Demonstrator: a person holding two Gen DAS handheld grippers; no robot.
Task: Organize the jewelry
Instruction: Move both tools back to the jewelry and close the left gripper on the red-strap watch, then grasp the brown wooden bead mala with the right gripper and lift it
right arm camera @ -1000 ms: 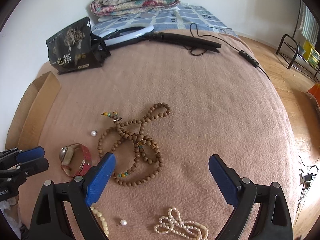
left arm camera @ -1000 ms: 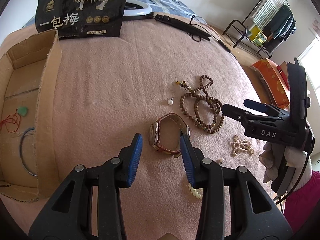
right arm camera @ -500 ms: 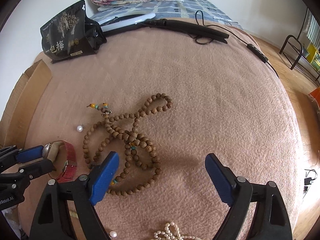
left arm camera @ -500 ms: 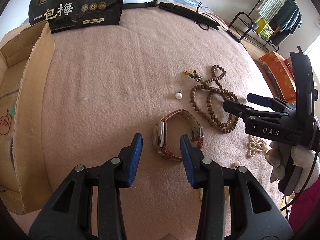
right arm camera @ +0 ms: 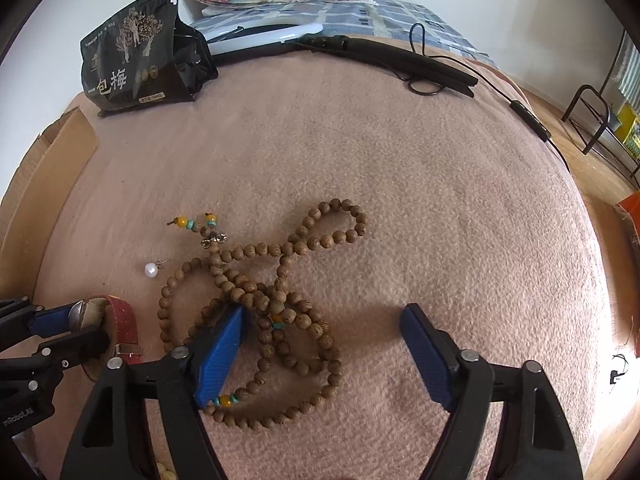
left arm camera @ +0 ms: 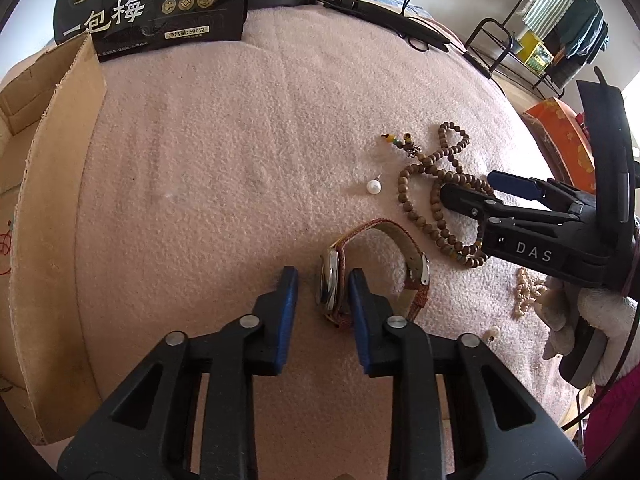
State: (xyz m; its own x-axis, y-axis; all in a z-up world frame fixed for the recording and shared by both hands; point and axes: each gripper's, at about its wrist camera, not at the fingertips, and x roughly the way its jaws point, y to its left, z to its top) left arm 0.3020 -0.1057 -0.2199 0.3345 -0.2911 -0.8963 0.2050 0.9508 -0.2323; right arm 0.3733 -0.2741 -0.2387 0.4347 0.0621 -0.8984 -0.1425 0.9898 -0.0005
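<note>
A wristwatch with a red-brown strap (left arm camera: 334, 284) stands on edge on the pink blanket. My left gripper (left arm camera: 323, 283) is open with its blue pads either side of the watch case, not pressing it; the watch also shows in the right wrist view (right arm camera: 116, 320). A long wooden bead necklace (right arm camera: 276, 300) lies coiled in the middle. My right gripper (right arm camera: 326, 330) is wide open above it, its left pad over the beads. A loose pearl (left arm camera: 374, 187) lies between watch and beads.
A cardboard box (left arm camera: 52, 184) stands at the left edge, with a red cord inside. A black snack bag (left arm camera: 156, 4) stands at the back. A pearl strand (left arm camera: 526, 290) lies at the right. A black hair straightener (right arm camera: 384, 56) and cable lie at the far edge.
My left gripper has moved forward so the watch case now sits between its pads, and the pads have narrowed. My right gripper has moved forward and down over the bead necklace.
</note>
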